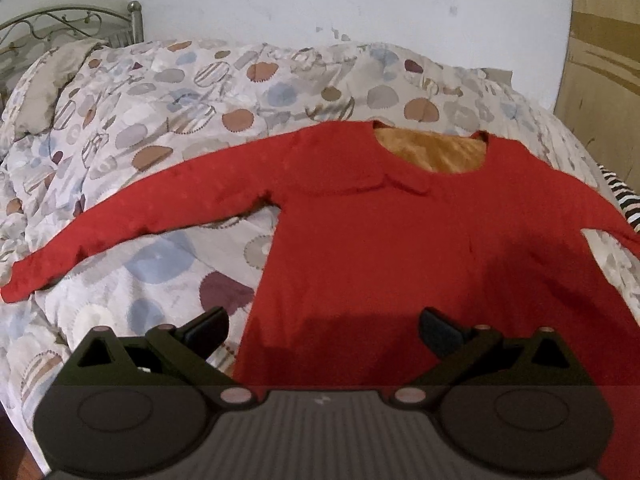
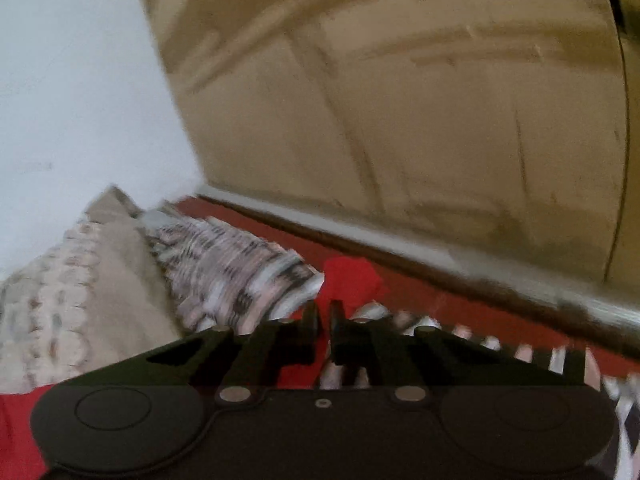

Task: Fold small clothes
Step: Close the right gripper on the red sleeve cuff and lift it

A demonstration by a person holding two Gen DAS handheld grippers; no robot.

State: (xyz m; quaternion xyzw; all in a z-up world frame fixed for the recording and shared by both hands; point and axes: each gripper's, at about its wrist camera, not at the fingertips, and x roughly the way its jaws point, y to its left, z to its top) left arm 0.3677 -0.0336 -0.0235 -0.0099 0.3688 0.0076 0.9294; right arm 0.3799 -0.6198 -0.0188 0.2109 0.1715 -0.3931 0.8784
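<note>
A red long-sleeved top lies flat and face up on the patterned quilt, neck hole at the far side, left sleeve stretched out to the left. My left gripper is open and empty, hovering over the top's lower hem. In the blurred right wrist view my right gripper has its fingers nearly together at the end of a red sleeve; a bit of red cloth shows just beyond the tips. Whether cloth is pinched is unclear.
A metal bed headboard stands at far left. A black-and-white striped cloth lies at the bed's right edge, also in the right wrist view. A tan wooden wardrobe stands beyond a red floor strip.
</note>
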